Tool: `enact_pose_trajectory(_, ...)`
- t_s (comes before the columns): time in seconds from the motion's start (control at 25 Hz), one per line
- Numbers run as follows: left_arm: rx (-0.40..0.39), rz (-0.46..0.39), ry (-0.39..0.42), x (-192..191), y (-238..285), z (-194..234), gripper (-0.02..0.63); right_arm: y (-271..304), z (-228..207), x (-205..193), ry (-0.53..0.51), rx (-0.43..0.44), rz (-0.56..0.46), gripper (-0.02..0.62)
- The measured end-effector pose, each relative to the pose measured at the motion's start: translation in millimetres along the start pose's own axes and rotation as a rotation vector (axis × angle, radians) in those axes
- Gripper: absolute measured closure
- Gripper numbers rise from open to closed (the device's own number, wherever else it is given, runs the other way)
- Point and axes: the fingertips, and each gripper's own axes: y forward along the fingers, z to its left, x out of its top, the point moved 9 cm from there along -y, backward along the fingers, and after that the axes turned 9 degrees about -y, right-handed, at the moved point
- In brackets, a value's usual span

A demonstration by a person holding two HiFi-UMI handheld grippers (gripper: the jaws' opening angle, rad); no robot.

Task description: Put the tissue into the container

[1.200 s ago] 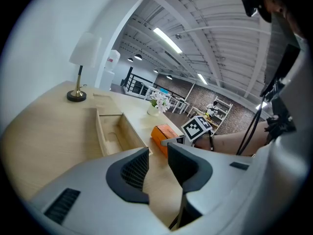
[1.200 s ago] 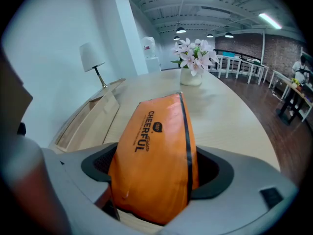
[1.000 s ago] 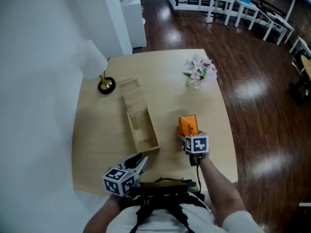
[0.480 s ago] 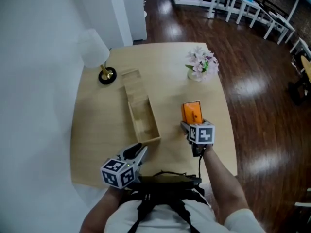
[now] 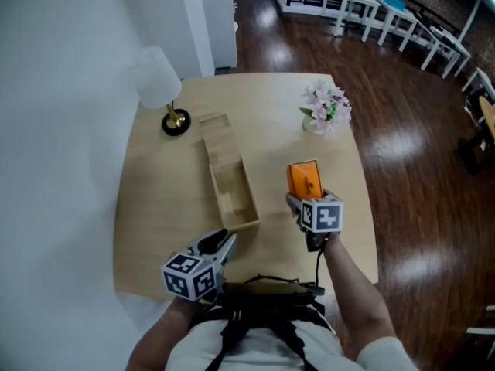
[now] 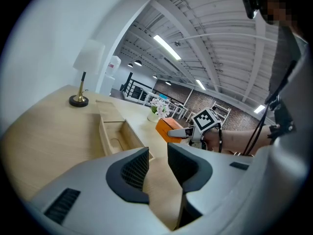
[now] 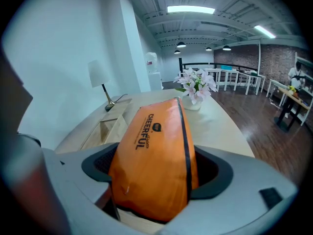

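Pinched in the right gripper's (image 5: pixel 301 200) fingers, the tissue pack (image 5: pixel 304 180) has risen off the counter (image 5: pixel 155 207), right of the container (image 5: pixel 232 193); the left gripper's (image 6: pixel 158 155) fingers stand slightly apart, empty.

There is one table (image 5: pixel 155 207), and the things counted at it are one orange tissue pack (image 5: pixel 304 181), one long wooden container (image 5: pixel 232 195), one lamp (image 5: pixel 158 83) with a white shade, and one vase of flowers (image 5: pixel 327 110). Two grippers show, the left gripper (image 5: pixel 224 242) and the right gripper (image 5: pixel 300 201), each with two fingers and one marker cube. One water dispenser (image 5: pixel 220 22) stands beyond.
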Motion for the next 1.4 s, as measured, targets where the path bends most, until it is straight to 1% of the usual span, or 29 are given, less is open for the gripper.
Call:
enact_pose_trajectory(0.6, -0.003, -0.017, -0.016, 3, -13, 14, 0.482, 0, 42, 33, -0.042, 0.049, -0.039, 0.146)
enact_pose_trajectory(1.04, 0.007, -0.035, -0.041, 2, -23, 27, 0.482, 11, 100, 57, -0.088, 0.149, -0.068, 0.147)
enact_pose_trajectory(1.24, 0.018, -0.037, -0.049, 1, -29, 33, 0.482, 19, 127, 61, -0.109, 0.192, -0.07, 0.147)
enact_pose_trajectory(1.4, 0.03, -0.045, -0.057, 2, -37, 39, 0.482, 29, 145, 58, -0.103, 0.215, -0.053, 0.147)
